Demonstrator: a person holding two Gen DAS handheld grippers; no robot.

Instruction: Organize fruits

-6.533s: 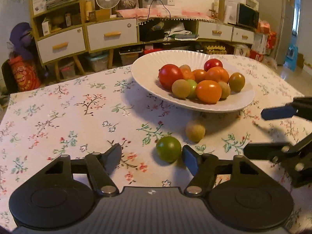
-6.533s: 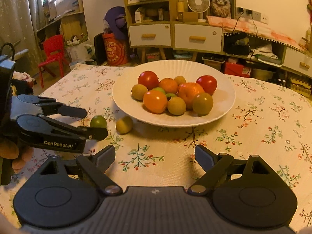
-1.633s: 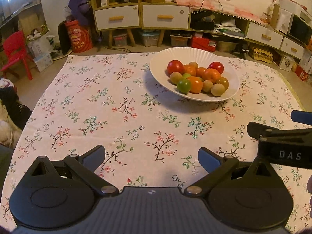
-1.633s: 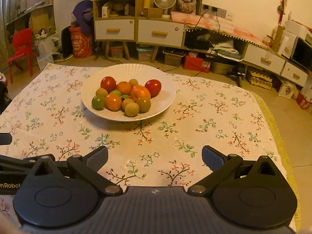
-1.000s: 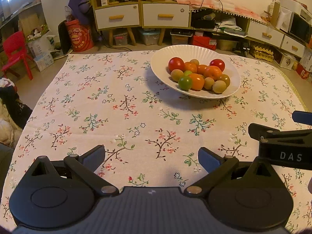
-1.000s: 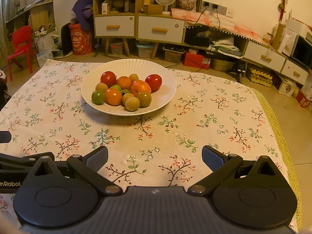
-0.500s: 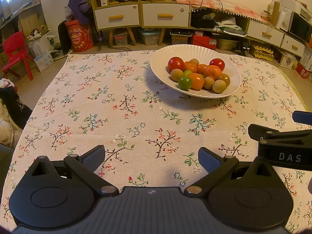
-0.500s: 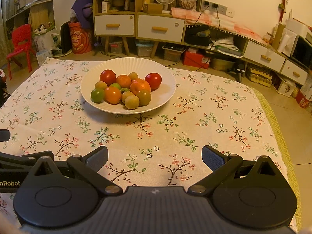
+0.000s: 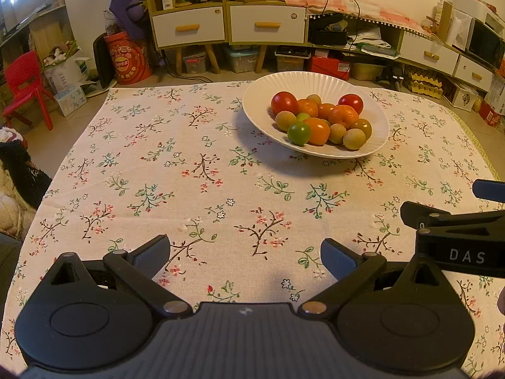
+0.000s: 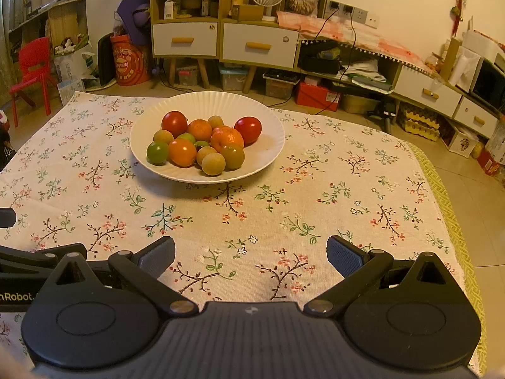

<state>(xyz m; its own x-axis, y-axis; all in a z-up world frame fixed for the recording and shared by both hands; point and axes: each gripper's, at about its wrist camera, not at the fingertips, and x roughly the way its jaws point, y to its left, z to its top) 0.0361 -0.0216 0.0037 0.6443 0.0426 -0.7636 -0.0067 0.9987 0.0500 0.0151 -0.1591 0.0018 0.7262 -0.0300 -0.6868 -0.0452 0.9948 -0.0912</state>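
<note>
Both wrist views face the plate [image 9: 255, 107] [image 10: 139, 145] across the table, well back.

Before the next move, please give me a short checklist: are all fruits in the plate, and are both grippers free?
1. Fruits gathered in the white plate: ok, the pile sits inside its rim.
2. Loose fruit on the tablecloth: ok, none visible in either view.
3. Left gripper empty: ok, jaws wide apart, nothing between them.
4. Right gripper empty: ok, jaws wide apart, nothing between them.
5. Green fruit stable at the pile's edge: ok, it rests inside the plate.
6. Fruit off the table or behind the grippers: cannot tell.
</note>
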